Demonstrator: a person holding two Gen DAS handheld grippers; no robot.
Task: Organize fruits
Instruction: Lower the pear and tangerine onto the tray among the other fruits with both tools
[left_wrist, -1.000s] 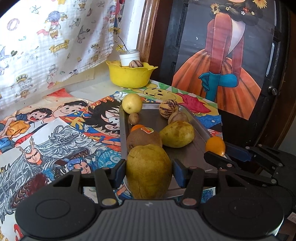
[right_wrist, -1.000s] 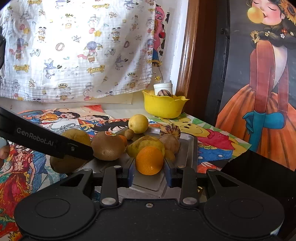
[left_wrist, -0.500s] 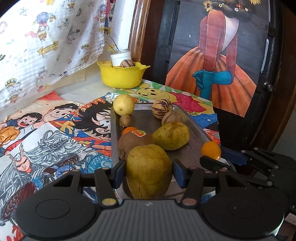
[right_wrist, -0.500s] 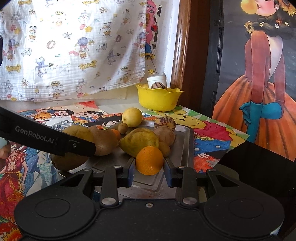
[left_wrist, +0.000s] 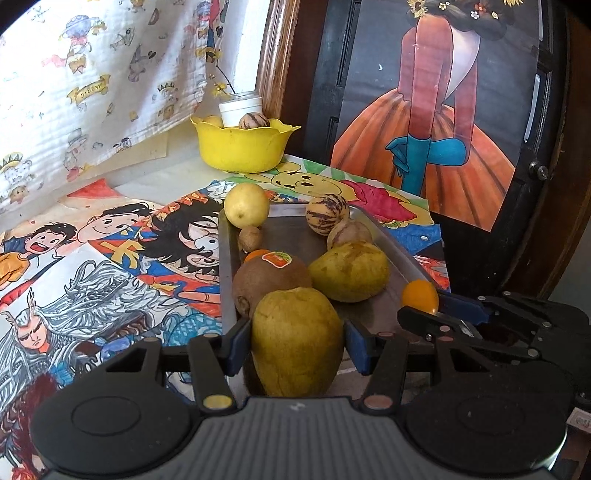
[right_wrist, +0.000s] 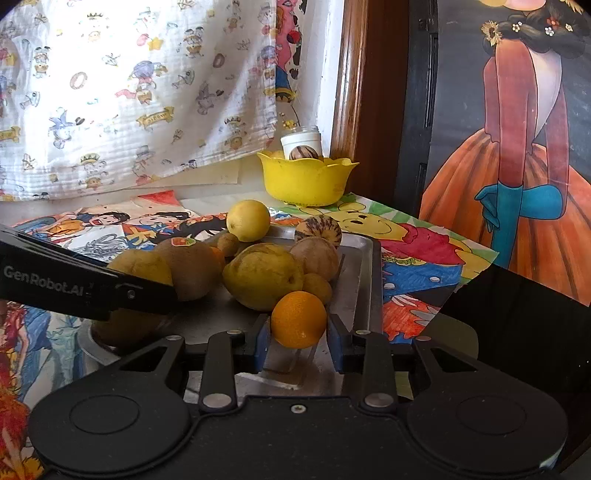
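Note:
My left gripper (left_wrist: 291, 341) is shut on a large yellow-brown pear (left_wrist: 297, 339) over the near end of a metal tray (left_wrist: 391, 254). My right gripper (right_wrist: 298, 341) is shut on a small orange (right_wrist: 299, 319) at the tray's near right edge; the same orange (left_wrist: 420, 295) shows in the left wrist view. On the tray lie a kiwi with a sticker (left_wrist: 271, 277), a second pear (left_wrist: 349, 271), two striped melons (left_wrist: 327, 214), a lemon (left_wrist: 246, 205) and a small brown fruit (left_wrist: 250, 238).
A yellow bowl (left_wrist: 242, 147) with a striped fruit and a white jar stands at the back by the wooden frame. Cartoon drawings cover the table (left_wrist: 110, 258). A printed cloth hangs at the left, and a dark door with a painted poster (left_wrist: 436, 129) is on the right.
Both grippers have drifted a little nearer the tray and lower, each still holding its fruit. The fruits on the tray have not moved.

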